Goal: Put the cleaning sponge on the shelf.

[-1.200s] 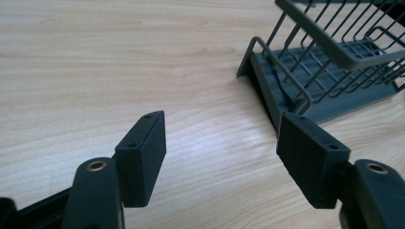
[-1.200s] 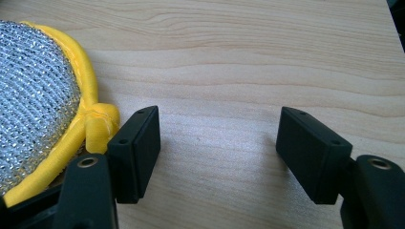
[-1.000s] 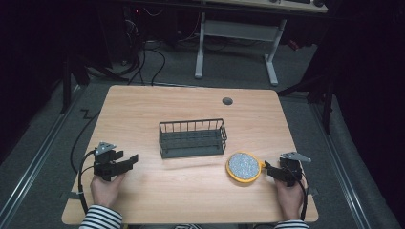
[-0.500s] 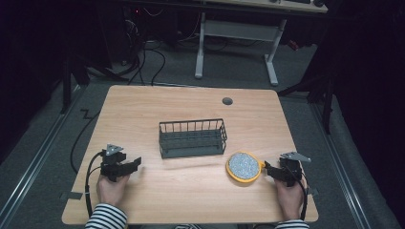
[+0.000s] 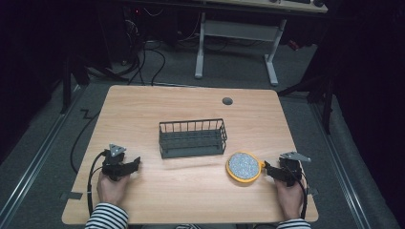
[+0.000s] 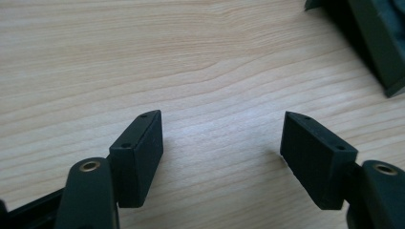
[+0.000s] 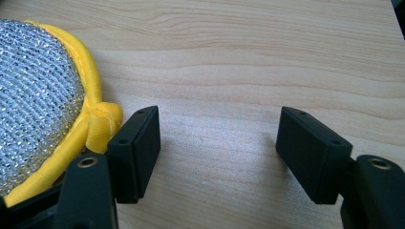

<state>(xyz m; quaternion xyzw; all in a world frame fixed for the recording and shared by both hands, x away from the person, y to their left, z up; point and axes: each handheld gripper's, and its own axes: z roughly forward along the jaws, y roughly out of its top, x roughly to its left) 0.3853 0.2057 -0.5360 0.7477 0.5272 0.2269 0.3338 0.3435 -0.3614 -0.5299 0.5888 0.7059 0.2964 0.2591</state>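
Movement is confined to the lower left of the high view: the left gripper (image 5: 135, 163) has sunk toward the table (image 5: 191, 102) and its jaws have just been opening, nothing between them. At centre stands the wire basket (image 5: 192, 138), untouched. Lower right, the scouring pad (image 5: 244, 166), round, silver mesh with yellow rim, lies flat just beside the right gripper (image 5: 267, 168), also released and empty. Likely a pickup is being prepared.

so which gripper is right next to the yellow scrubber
The right gripper: the yellow scrubber lies just beside its open jaws. The left gripper has bare table around it.
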